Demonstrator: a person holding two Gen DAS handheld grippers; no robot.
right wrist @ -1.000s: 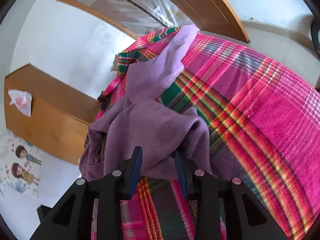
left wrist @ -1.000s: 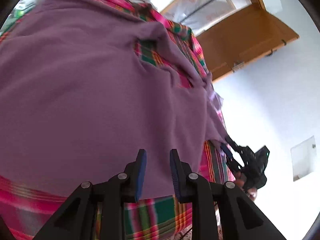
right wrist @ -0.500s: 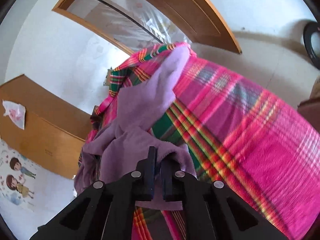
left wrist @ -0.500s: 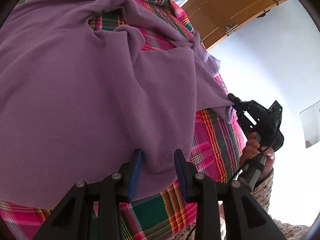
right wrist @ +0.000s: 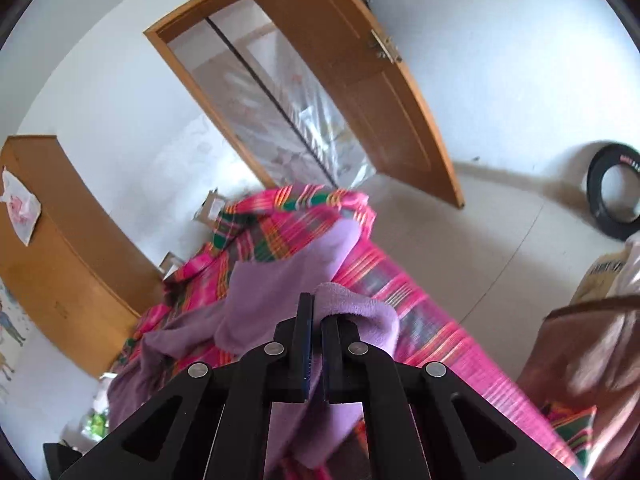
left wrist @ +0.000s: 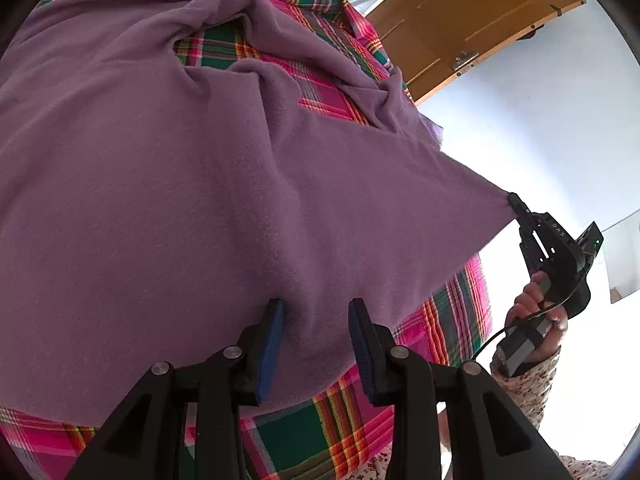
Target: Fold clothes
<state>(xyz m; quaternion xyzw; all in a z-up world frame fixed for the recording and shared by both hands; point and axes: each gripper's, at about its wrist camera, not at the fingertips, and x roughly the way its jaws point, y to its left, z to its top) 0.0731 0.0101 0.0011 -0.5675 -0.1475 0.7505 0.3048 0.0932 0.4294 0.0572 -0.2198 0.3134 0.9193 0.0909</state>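
Note:
A purple fleece garment (left wrist: 200, 184) lies spread over a pink, green and orange plaid blanket (left wrist: 344, 432). My left gripper (left wrist: 316, 316) stands open over the garment's near hem, its blue-padded fingers either side of a fold of cloth. In the left wrist view my right gripper (left wrist: 514, 202) pinches a corner of the garment and stretches it taut to the right, off the blanket. In the right wrist view that right gripper (right wrist: 317, 310) is shut on the purple garment (right wrist: 280, 280), which bunches over its fingers and hangs below.
An open wooden door (right wrist: 360, 92) and a doorway covered with plastic sheet stand behind the bed. A wooden cabinet (right wrist: 52, 232) is at the left. A black tyre (right wrist: 612, 192) leans on the wall. A hand (left wrist: 536, 312) in a floral sleeve holds the right gripper.
The right gripper shut on the garment's corner and lifted it up and out to the right, pulling the cloth taut. The left gripper stayed open at the near hem.

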